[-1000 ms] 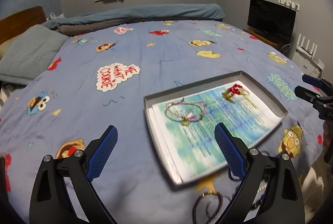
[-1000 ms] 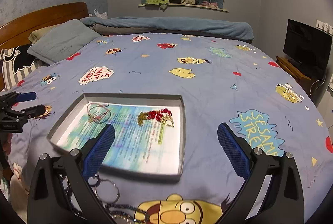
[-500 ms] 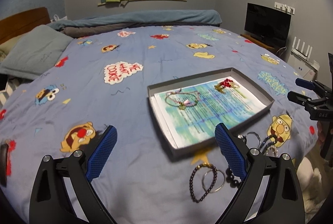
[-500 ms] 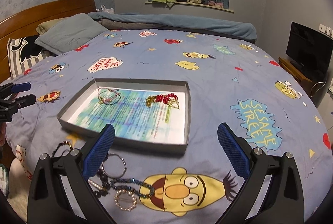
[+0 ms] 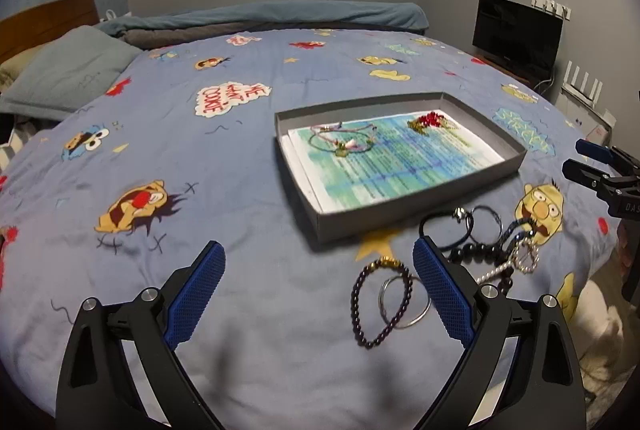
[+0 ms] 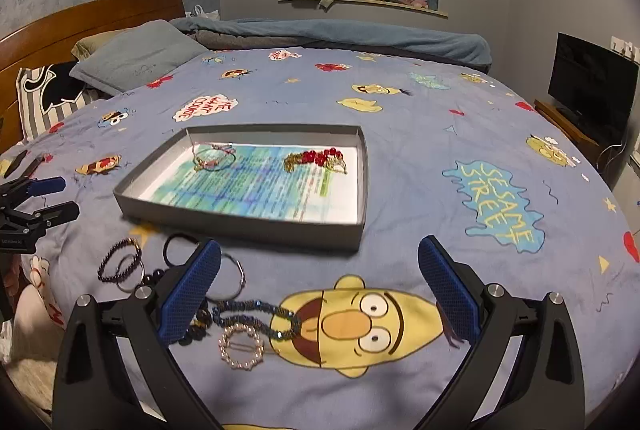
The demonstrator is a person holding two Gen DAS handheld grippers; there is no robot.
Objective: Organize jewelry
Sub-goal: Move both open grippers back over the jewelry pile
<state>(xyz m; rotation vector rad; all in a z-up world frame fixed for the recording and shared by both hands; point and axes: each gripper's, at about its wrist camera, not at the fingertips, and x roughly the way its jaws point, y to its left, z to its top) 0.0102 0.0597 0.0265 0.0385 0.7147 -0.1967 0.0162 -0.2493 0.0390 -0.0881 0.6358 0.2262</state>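
So your left gripper (image 5: 316, 266) is spread wide over the blue cartoon bedspread (image 5: 200, 166) with nothing between its fingers, and your right gripper (image 6: 320, 266) is just as wide and holding nothing. The grey tray (image 5: 416, 214) sits on the bed ahead of both, lined with a blue-green printed sheet (image 5: 400, 166). Two pieces are in it: a thin pink cord bracelet (image 5: 344, 140) toward the left end, and a red-bead and gold piece (image 5: 428, 120) toward the right end, well apart from each other. Everything else is loose on the bedspread just outside the tray's near wall. From the left camera you've got a dark beaded bracelet (image 5: 378, 304) overlapping a plain silver ring bangle (image 5: 404, 304), right beside your inner finger. From the right camera there's a blue beaded strand (image 6: 256, 314) lying across the yellow cartoon face, a pearl circle (image 6: 241, 345) just below it, and a silver hoop (image 6: 232, 276) partly hidden behind your left finger.
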